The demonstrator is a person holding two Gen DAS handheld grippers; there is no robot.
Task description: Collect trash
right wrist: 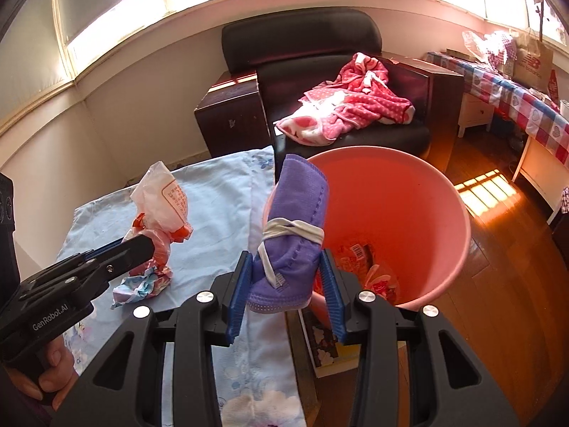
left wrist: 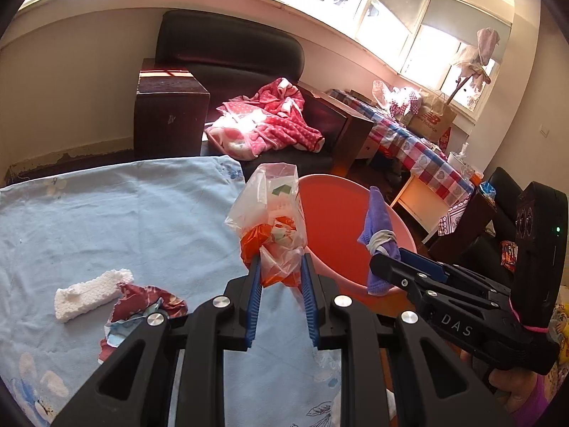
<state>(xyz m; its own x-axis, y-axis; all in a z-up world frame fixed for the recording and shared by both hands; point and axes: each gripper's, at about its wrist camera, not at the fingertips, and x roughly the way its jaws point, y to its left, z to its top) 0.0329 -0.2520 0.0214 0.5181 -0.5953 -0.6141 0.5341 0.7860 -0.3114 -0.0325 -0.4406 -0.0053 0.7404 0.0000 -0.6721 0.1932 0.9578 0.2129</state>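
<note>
Left gripper (left wrist: pixel 281 267): jaws partly closed, clamping a crumpled plastic bag (left wrist: pixel 272 220). Right gripper (right wrist: pixel 284 274): jaws about half closed on a rolled purple mask (right wrist: pixel 297 227). Both loads hang near the pink bin's rim (right wrist: pixel 458 249). Risk: releasing short of the rim drops them on the floor; light film may cling to a pad. Scraps (left wrist: pixel 142 306) remain on the blue cloth (left wrist: pixel 106 220). Beyond stands a dark armchair (right wrist: pixel 302 42).

Blown-out daylight floods through the windows (left wrist: pixel 359 7), frames sharp, with fisheye bending and dark corners
</note>
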